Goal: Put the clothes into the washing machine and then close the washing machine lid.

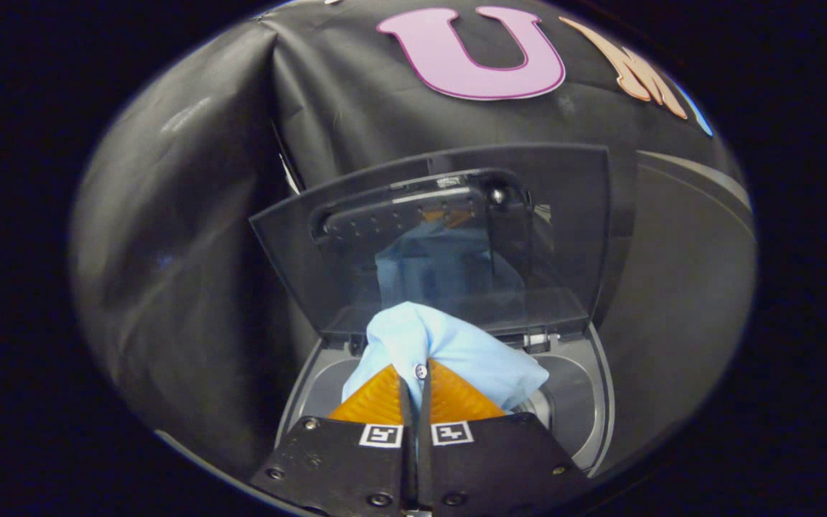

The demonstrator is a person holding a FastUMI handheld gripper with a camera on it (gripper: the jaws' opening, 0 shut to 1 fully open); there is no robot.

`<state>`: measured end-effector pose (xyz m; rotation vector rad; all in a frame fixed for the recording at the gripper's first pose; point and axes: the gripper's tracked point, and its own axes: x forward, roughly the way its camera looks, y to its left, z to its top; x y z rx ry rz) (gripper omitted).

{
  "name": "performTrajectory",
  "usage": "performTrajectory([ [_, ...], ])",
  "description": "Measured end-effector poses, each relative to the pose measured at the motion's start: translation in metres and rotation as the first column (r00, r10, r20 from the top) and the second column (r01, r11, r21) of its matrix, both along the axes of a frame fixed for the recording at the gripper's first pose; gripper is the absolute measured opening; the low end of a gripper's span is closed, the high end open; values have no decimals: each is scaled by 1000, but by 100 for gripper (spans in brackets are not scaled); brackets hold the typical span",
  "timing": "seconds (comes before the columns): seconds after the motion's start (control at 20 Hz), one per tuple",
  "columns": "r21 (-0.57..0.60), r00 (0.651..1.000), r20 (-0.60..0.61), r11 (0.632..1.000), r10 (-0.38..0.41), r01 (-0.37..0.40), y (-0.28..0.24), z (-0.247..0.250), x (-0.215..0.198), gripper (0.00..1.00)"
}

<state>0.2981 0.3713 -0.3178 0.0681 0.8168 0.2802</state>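
Black cloth is being seen behind a washing machine [586, 402], its lid [449, 237] being held upright at twelve o'clock. A pale blue shirt [449, 345] is being pinched by the gripper [416, 384], fingers nearly together, above the tub.

Blue shirt [449, 345] bunched over open washing machine [578, 402], seemingly.

Raised lid [449, 237] stands right ahead of the gripper [416, 402], walling off the far side. Its fingers pinch the light blue shirt [449, 345], which drapes over the open washer mouth [586, 402] below.
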Motion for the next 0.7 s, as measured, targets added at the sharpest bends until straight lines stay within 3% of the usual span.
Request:
performTrajectory([
  [0.5, -49, 986, -165, 999, -30, 22, -23, -110, -32, 2],
  [0.7, -24, 982, -188, 999, -33, 29, -22, -122, -37, 2],
])
